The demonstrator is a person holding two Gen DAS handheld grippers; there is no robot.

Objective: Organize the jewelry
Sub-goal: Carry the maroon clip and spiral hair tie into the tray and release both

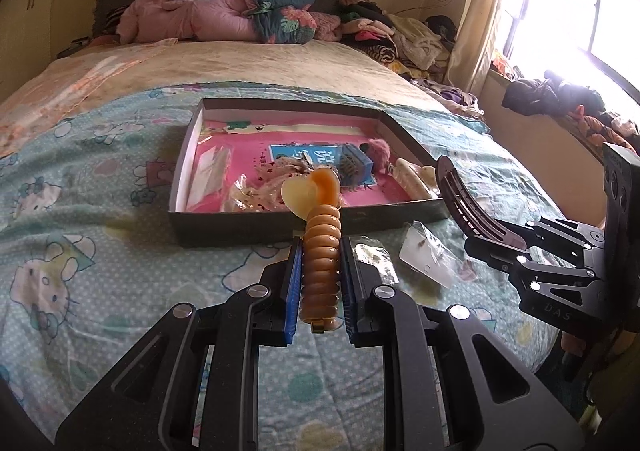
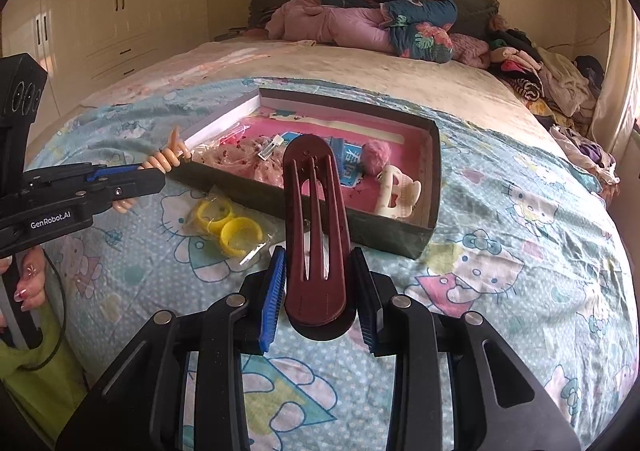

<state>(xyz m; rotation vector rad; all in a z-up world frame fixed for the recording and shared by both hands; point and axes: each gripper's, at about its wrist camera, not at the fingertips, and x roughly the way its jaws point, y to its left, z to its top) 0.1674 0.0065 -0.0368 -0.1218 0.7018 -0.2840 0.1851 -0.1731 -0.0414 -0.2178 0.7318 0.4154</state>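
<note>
Bed (image 1: 100, 211) under a pale blue cartoon-cat sheet, cream quilt beyond it, heap of pink and floral bedding (image 1: 224, 15) against a dark headboard; bright window (image 1: 568, 11) with curtain on the right of the left wrist view, cream wardrobe doors (image 2: 112, 11) on the left of the right wrist view, loose clothes (image 2: 536, 79) piled along the far side

Shallow dark box (image 1: 248, 227) with a pink lining lying on the sheet, holding a cream claw clip (image 2: 394, 191), a pink pompom (image 2: 376, 157), a blue card and a few clear packets

Left gripper (image 1: 320, 271) angled down toward the near wall of the box, jaws nearly closed and clamped on 1 amber ribbed hair clip (image 1: 322, 263) with a pale heart-shaped end, raised off the sheet just in front of the box

Right gripper (image 2: 318, 291) also tilted down, jaws gripping the base of 1 dark red slotted hair clip (image 2: 316, 219), which stands up over the near edge of the box

A hand (image 2: 30, 283) with painted nails on the handle of the left gripper, green sleeve below

On the sheet outside the box: 1 bag with 2 yellow bangles (image 2: 226, 223), and 2 clear packets (image 1: 428, 255) seen in the left wrist view

Grippers: 2
</note>
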